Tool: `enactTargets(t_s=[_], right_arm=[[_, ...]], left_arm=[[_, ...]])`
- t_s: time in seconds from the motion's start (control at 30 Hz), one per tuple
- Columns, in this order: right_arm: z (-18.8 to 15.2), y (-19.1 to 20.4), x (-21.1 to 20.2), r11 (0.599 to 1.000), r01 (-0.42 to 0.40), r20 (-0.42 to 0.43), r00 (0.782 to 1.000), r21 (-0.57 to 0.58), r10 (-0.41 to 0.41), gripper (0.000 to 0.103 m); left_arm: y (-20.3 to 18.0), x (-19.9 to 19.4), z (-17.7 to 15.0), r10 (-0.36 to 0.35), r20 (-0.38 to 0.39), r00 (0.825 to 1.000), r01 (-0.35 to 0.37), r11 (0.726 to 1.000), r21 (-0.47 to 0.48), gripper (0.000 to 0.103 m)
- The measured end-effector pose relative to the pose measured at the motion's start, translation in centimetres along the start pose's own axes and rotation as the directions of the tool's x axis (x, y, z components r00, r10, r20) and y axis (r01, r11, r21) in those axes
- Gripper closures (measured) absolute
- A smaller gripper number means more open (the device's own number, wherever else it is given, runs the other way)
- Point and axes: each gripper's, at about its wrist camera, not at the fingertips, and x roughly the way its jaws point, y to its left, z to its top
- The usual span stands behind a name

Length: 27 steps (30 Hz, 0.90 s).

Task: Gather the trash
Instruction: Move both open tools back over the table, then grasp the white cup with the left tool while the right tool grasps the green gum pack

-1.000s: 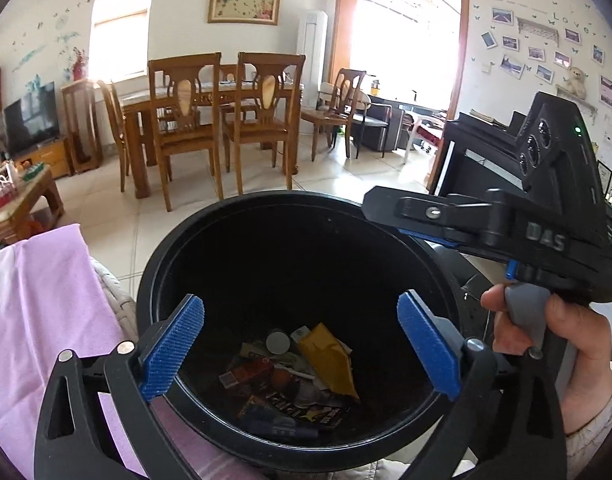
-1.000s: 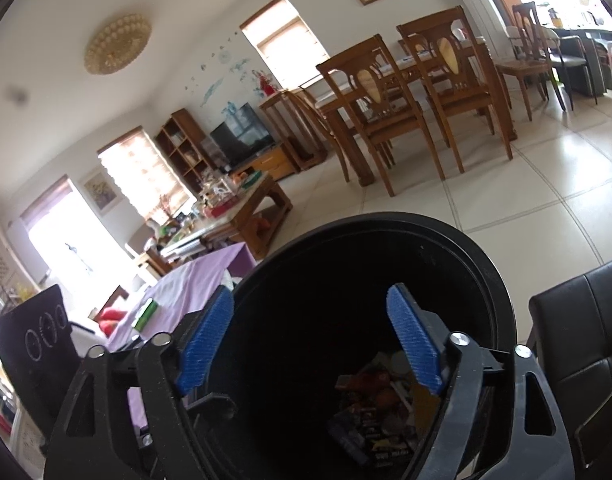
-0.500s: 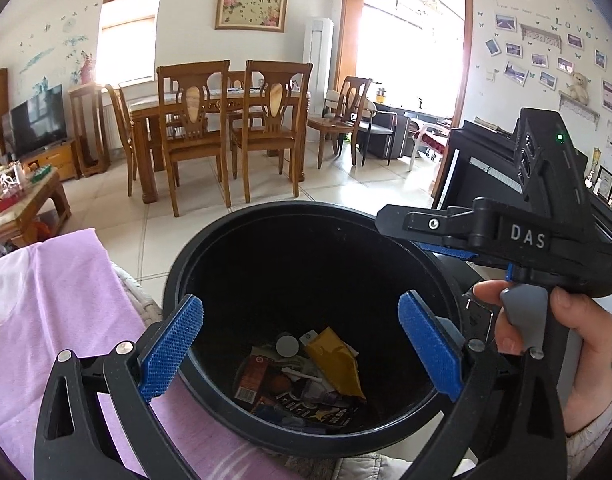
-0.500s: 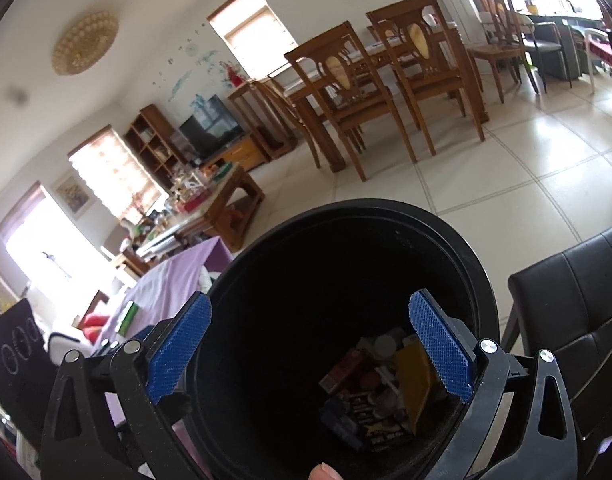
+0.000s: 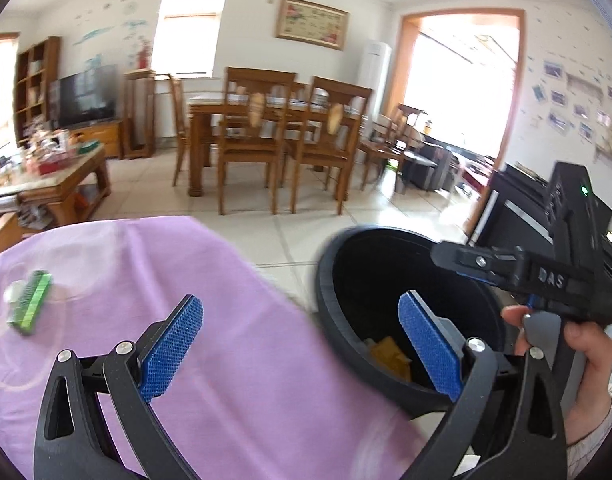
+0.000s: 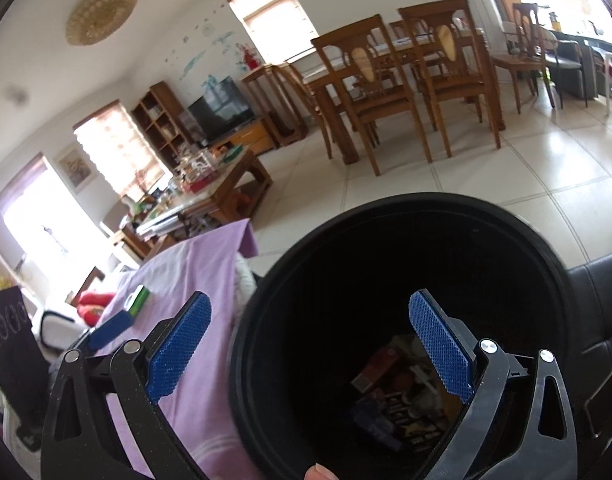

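A black round trash bin stands beside a table under a purple cloth; wrappers lie at its bottom. A green wrapper lies on the cloth at the far left, also in the right wrist view. My left gripper is open and empty, over the cloth's edge next to the bin. My right gripper is open and empty above the bin's rim; it also shows at the right of the left wrist view.
A black leather seat sits right of the bin. Wooden dining chairs and a table stand across the tiled floor. A cluttered coffee table is at the left, with a TV behind.
My left gripper has swung left, from over the bin to over the purple cloth, bringing the green wrapper into view. My right gripper stayed over the bin, shifting slightly.
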Motion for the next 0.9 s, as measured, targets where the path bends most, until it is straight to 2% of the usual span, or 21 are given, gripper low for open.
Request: enactTargets(t_s=[0.1,0.2,0.27,0.37,0.4,0.47,0.63,0.73,0.9], right_arm=[[-0.1,3.2,1.7,0.998,-0.010,-0.022,1.000,-0.056,0.008,0.005],[-0.4,7.1,3.5,0.992,-0.029,-0.046,0.999,-0.126,0.023,0.005],[-0.5,9.6,4.7,0.985,-0.056,-0.068,0.997,-0.166,0.045,0.005],[-1.0,13.0,6.7,0.972,-0.102,-0.111,0.991,-0.212,0.080,0.005],[-1.2,13.8,7.3,0.968,-0.116,-0.123,0.988,-0.223,0.090,0.005],[-1.4,15.8,8.7,0.958,-0.144,-0.152,0.982,-0.249,0.108,0.005],[-2.3,19.9,11.6,0.936,-0.198,-0.220,0.966,-0.290,0.137,0.005],[-2.8,21.6,13.1,0.928,-0.209,-0.247,0.960,-0.309,0.133,0.005],[-3.1,23.9,15.5,0.918,-0.219,-0.286,0.950,-0.332,0.123,0.005]], left_arm=[[4.2,-1.4,0.3,0.063,0.014,0.998,-0.062,0.997,-0.051,0.005],[9.2,-2.7,0.6,0.144,0.010,0.989,-0.142,0.982,-0.126,0.005],[13.7,-3.2,0.7,0.213,-0.016,0.977,-0.212,0.959,-0.188,0.006],[19.8,-3.4,0.4,0.262,-0.071,0.962,-0.272,0.923,-0.272,0.007],[21.8,-3.3,0.2,0.272,-0.093,0.958,-0.287,0.913,-0.289,0.010],[24.5,-2.9,0.1,0.297,-0.138,0.945,-0.326,0.898,-0.295,0.026],[28.1,-0.8,-0.4,0.289,-0.224,0.931,-0.345,0.897,-0.277,0.032],[28.0,0.5,-0.2,0.249,-0.250,0.936,-0.309,0.919,-0.243,0.032],[28.1,0.8,-0.7,0.292,-0.261,0.920,-0.342,0.924,-0.171,0.031]])
